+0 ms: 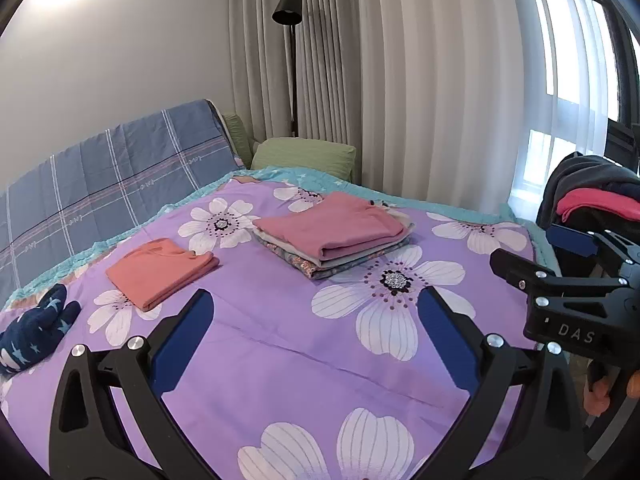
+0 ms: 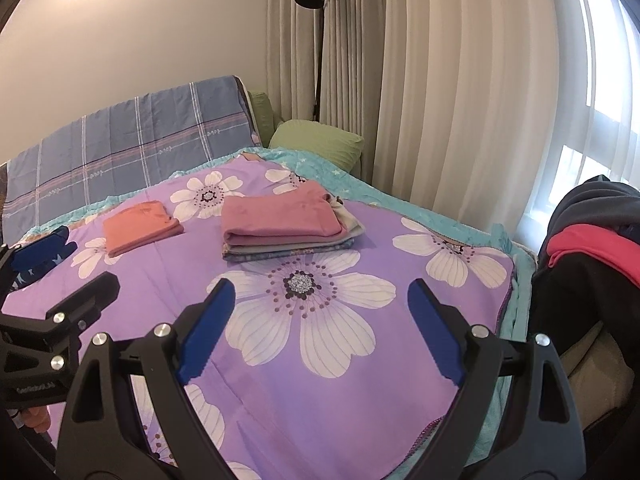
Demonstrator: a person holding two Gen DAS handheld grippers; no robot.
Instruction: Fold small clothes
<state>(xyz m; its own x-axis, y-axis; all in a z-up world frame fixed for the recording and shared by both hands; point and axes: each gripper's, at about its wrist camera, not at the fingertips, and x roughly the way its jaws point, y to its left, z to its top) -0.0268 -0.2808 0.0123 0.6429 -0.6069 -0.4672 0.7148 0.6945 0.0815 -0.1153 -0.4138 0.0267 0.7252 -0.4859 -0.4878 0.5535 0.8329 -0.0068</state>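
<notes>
Two hand-held tools hover above a bed dressed in a purple spread printed with large white flowers, both with their blue-padded jaws spread wide and nothing between them. The left tool hangs over bare bedspread; the right tool does the same just beside it, over a big flower.

Folded small clothes lie farther up the bed. A salmon-orange folded top rests flat as a rectangle, its long axis running diagonally from the near left toward the far right in the left wrist view, the neckline end pointing away toward the headboard side. Well apart from it, to its right, sits a stack of folded clothes topped by a dusty-pink garment; the stack's long axis runs roughly across the bed, its folded edge facing the tools. At the left edge of the bed lies a dark blue garment with pale star shapes, bunched and unfolded.

Behind the bed a blue plaid cover drapes the headboard, a green pillow rests in the corner, and a black floor lamp stands against pale curtains. At the right, dark and red clothing hangs in a heap beside the bed.
</notes>
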